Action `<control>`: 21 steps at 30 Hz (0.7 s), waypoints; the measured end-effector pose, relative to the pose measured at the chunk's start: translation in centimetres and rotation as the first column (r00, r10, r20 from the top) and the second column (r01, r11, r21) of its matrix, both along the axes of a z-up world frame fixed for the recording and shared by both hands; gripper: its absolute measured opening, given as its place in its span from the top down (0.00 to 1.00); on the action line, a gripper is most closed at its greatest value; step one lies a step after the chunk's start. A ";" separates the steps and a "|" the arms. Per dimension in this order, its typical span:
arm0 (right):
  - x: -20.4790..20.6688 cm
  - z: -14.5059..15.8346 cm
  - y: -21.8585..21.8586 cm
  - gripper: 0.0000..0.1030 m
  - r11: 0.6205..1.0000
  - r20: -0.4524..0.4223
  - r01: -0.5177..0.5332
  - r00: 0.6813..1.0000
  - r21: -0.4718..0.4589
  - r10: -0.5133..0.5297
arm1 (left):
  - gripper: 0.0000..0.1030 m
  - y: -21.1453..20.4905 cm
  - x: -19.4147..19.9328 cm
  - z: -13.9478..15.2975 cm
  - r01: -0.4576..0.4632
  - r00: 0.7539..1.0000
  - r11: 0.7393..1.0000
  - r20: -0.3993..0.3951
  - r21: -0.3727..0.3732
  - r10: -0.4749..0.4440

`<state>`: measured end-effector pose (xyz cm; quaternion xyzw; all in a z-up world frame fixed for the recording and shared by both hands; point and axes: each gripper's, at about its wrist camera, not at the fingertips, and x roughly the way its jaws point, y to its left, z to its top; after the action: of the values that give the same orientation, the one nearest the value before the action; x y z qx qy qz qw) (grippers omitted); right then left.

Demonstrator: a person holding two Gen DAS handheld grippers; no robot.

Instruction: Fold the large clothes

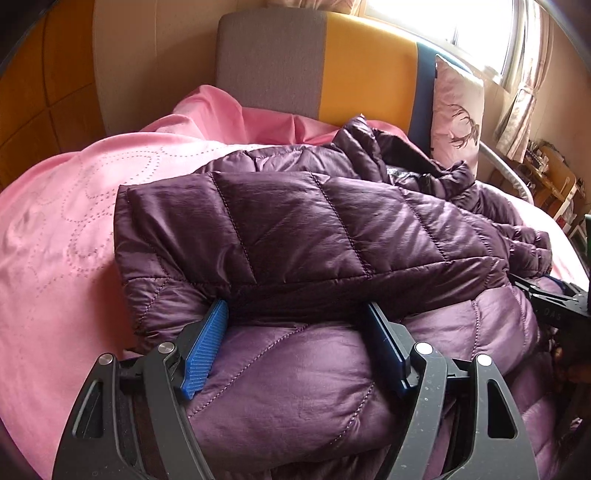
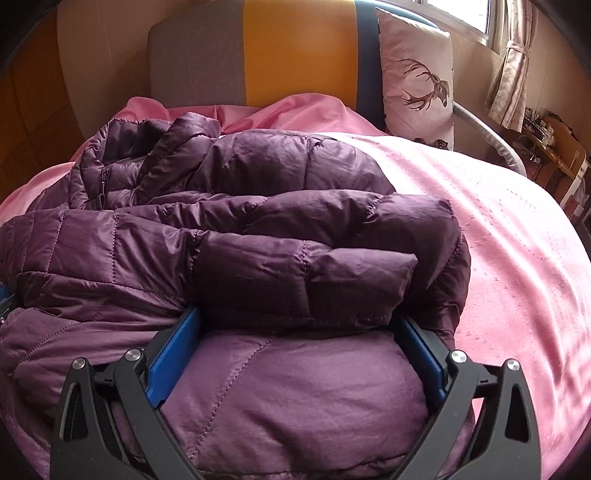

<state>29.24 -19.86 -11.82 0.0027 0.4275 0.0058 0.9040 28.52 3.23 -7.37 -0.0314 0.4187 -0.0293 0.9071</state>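
A bedroom in a home. Shown by a bed under a pink quilted bedspread [image 2: 517, 258], with an upholstered headboard [image 1: 365, 66] in grey, mustard and navy panels at its far end. Propped against the headboard's right side, a pale cushion [image 2: 417, 74] printed with a stag. Right of the headboard, a bright window [image 1: 461, 22] with tied-back floral curtains [image 2: 509, 62]; farther right, a cluttered wooden desk [image 1: 554, 177].
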 end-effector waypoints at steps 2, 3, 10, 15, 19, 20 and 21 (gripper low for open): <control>-0.1 0.2 0.0 0.04 1.000 0.003 0.000 1.000 -0.001 0.000 | 0.29 -0.1 -0.1 0.2 -0.004 1.000 1.000 -0.002 0.011 0.004; -0.3 0.4 -0.1 0.03 1.000 0.008 0.000 1.000 0.000 0.000 | 0.29 -0.1 -0.3 0.5 -0.009 1.000 1.000 -0.001 0.013 0.009; -4.3 2.7 -1.0 0.03 0.998 0.055 -0.006 0.998 0.070 0.002 | 0.20 0.0 -5.5 3.9 -0.034 0.996 0.999 0.084 0.025 0.031; -8.5 3.7 -1.1 0.03 0.997 0.043 -0.041 0.998 0.068 0.038 | 0.14 0.1 -9.7 4.9 -0.020 0.994 0.999 0.112 0.040 0.016; -12.2 3.3 -1.5 0.03 0.996 0.010 -0.059 0.998 0.060 0.058 | 0.13 0.9 -13.2 4.5 -0.024 0.995 1.000 0.093 0.019 0.022; -13.1 3.2 -1.7 0.03 0.997 0.005 -0.059 0.998 0.056 0.059 | 0.13 1.0 -13.8 4.3 -0.025 0.996 1.000 0.090 0.019 0.023; -13.8 3.0 -1.9 0.03 0.997 0.000 -0.058 0.998 0.051 0.058 | 0.13 1.1 -14.6 4.2 -0.028 0.996 0.999 0.088 0.024 0.026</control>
<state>15.40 -21.81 -8.82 0.0132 0.4276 0.0431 0.9028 13.95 4.35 -3.22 -0.0243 0.3783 -0.0132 0.9253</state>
